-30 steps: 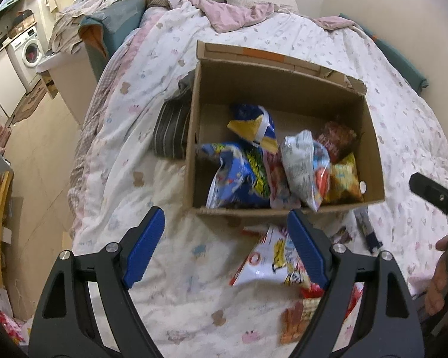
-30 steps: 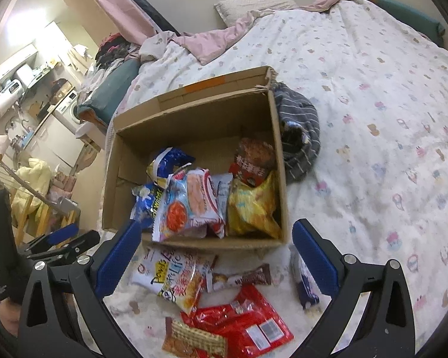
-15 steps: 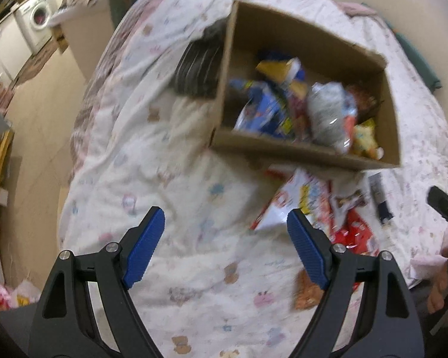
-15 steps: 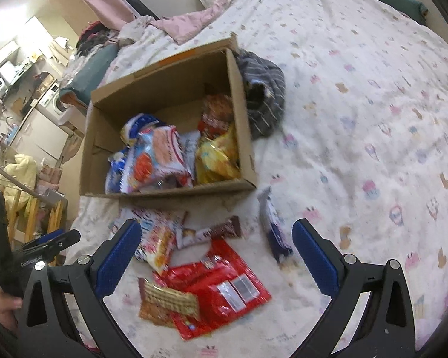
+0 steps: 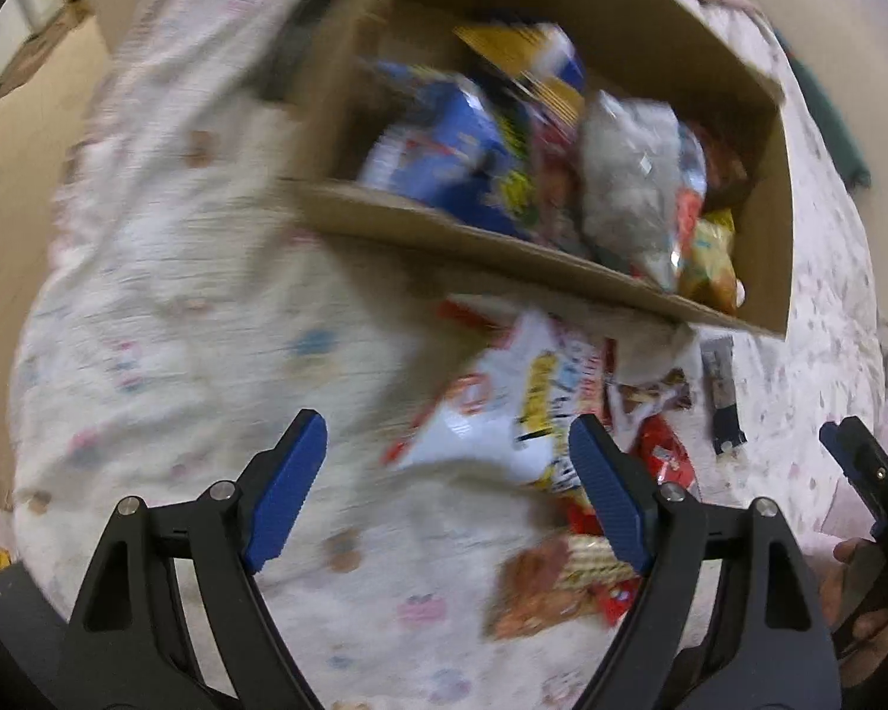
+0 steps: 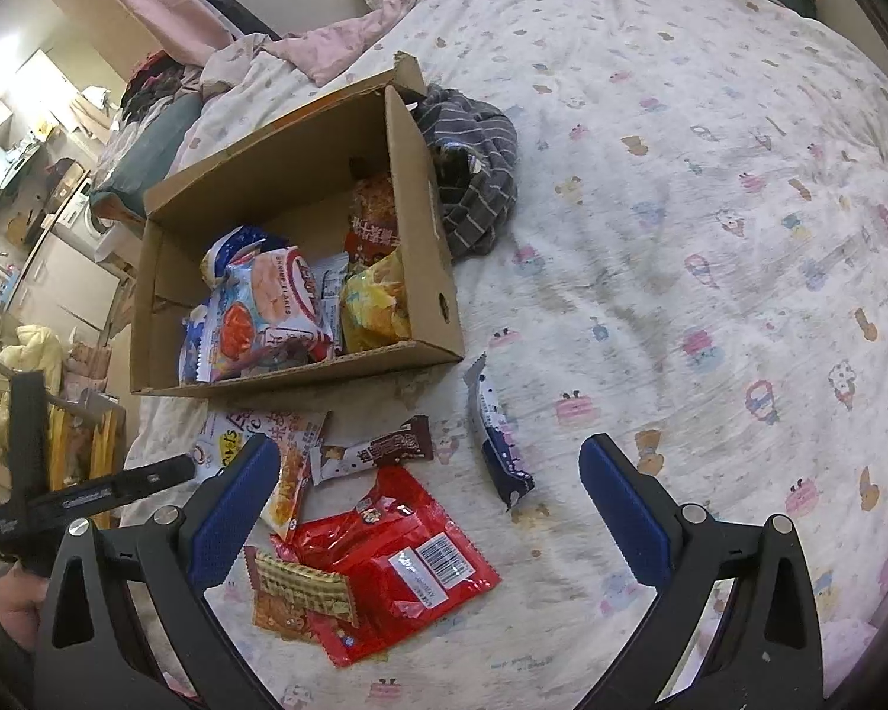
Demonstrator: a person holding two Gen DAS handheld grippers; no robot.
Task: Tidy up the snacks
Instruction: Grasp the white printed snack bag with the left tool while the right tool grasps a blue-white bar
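Snacks: part in cardboard box (image 5: pixel 503 248), part loose on patterned bedsheet (image 5: pixel 166 319) before it.

Left wrist view, blurred: my left gripper (image 5: pixel 444 485) wide open, empty, above sheet; white snack bag (image 5: pixel 503 414) near its right pad.

Right wrist view: my right gripper (image 6: pixel 426 509) wide open, empty, above red packet (image 6: pixel 402 556), wafer pack (image 6: pixel 302 586), chocolate bar (image 6: pixel 379 449). Dark blue bar (image 6: pixel 497 438) beside box corner. Box (image 6: pixel 432 236) holds shrimp flakes bag (image 6: pixel 272 307), yellow bag (image 6: pixel 373 302). Striped cloth (image 6: pixel 479 171) against box's right wall.
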